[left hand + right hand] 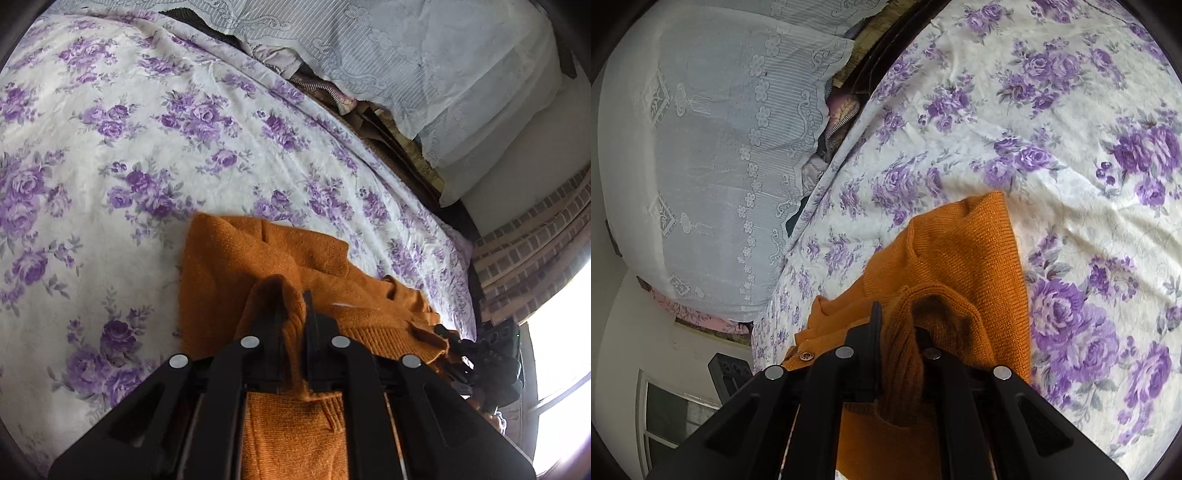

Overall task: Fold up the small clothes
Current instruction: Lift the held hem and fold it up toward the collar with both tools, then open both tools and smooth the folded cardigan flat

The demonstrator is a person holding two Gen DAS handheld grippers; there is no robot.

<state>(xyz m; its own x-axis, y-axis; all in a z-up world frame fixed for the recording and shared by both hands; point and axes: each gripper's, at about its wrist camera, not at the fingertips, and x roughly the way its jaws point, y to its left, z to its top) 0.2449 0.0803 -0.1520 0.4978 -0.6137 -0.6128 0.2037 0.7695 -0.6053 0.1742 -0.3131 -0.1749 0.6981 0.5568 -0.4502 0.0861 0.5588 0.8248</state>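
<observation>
The left gripper (293, 314) is clamped on a bunched fold of the orange knit garment (258, 254), its jaws all but closed with ribbed fabric squeezed between them. The right gripper (897, 328) is likewise closed on a thick gather of the same orange knit garment (960, 251), the knit bulging up around its fingers.

The garment lies on the bed, on a floral bedspread (110, 147) of purple roses. In the left wrist view it spreads from the gripper toward 12 and 2 o'clock; the right gripper shows dark at about 4 o'clock. In the right wrist view the garment runs toward 12 o'clock, with a button (806, 356) showing at about 9 o'clock, near the edge of the bed. White lace cloth (720, 147) hangs beyond the bed.

Risks noted:
- Each grip holds a wad rather than a clean edge. Several layers may be caught, so a fold carried over could drag lower layers with it and land crooked.
- The knit is loose and stretchy; uneven pull between the two hands would likely skew the fold line or distort the hem.
- Part of the garment lies close to the bed's edge; a careless release could let it slide off.
- The bedspread is soft and wrinkled, and could ruck up under dragged fabric.
</observation>
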